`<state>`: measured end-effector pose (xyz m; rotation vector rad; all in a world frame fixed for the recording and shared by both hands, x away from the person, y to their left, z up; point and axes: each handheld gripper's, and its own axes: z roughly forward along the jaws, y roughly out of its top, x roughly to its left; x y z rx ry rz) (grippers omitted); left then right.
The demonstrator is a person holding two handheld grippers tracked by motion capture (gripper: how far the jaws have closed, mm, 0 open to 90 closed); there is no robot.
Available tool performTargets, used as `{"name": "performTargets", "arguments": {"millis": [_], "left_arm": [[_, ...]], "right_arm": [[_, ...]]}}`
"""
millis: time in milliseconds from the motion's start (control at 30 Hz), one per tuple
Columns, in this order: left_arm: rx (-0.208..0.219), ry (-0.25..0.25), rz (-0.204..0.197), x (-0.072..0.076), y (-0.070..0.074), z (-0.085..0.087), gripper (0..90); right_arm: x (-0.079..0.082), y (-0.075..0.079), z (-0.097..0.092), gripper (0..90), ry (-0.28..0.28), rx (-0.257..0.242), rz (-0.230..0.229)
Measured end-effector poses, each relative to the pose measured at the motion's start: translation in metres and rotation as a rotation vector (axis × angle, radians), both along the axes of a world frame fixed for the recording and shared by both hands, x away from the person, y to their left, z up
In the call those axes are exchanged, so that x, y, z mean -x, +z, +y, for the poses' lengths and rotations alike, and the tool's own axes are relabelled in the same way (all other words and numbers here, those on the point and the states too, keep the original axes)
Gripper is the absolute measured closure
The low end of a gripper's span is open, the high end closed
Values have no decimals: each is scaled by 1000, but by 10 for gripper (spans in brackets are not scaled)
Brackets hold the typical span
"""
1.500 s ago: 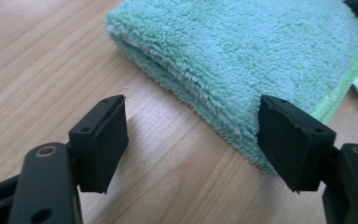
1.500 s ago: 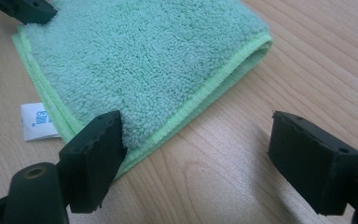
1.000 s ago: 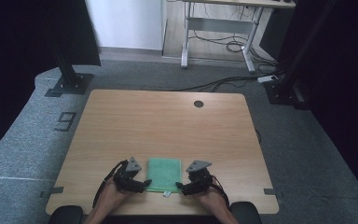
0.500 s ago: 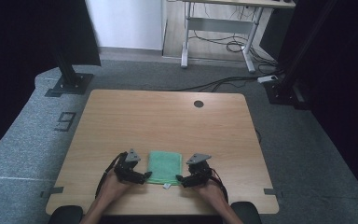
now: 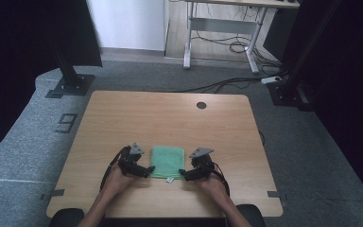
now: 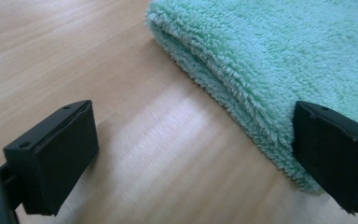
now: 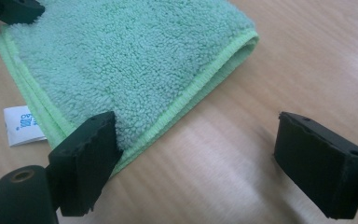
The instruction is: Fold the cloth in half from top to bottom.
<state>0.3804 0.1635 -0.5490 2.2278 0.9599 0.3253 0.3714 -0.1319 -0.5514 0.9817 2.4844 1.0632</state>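
Note:
A folded mint-green towel (image 5: 168, 161) lies flat on the wooden table (image 5: 170, 118), near its front edge. My left gripper (image 5: 146, 169) is at the towel's left side and stands open; in the left gripper view (image 6: 193, 154) one jaw is over bare wood and the other at the towel's (image 6: 284, 60) thick folded edge. Open too, my right gripper (image 5: 183, 174) is at the towel's right front corner. In the right gripper view (image 7: 205, 163) one jaw overlaps the towel's (image 7: 135, 60) hemmed edge. A white label (image 7: 23, 123) sticks out of the towel's near edge.
The table has a round cable hole (image 5: 201, 105) at the back right. Beyond it are grey carpet, a black stand foot (image 5: 68, 87) at the left and a desk frame with cables (image 5: 222, 42) behind.
Both grippers have moved a little away from the table's front edge. The towel also sits slightly farther forward than a second ago.

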Motion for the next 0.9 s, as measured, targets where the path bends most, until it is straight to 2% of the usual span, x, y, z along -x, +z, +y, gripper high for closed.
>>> {"name": "performTargets", "arguments": {"millis": [467, 600, 900], "left_arm": [[-7, 35, 4, -40, 0, -6, 0], [-7, 36, 5, -42, 0, -7, 0], [-5, 35, 6, -42, 0, -7, 0]], "right_arm": [[-35, 0, -4, 137, -39, -6, -5], [-41, -1, -6, 137, -50, -7, -8], [-41, -1, -6, 136, -52, -13, -5]]}}
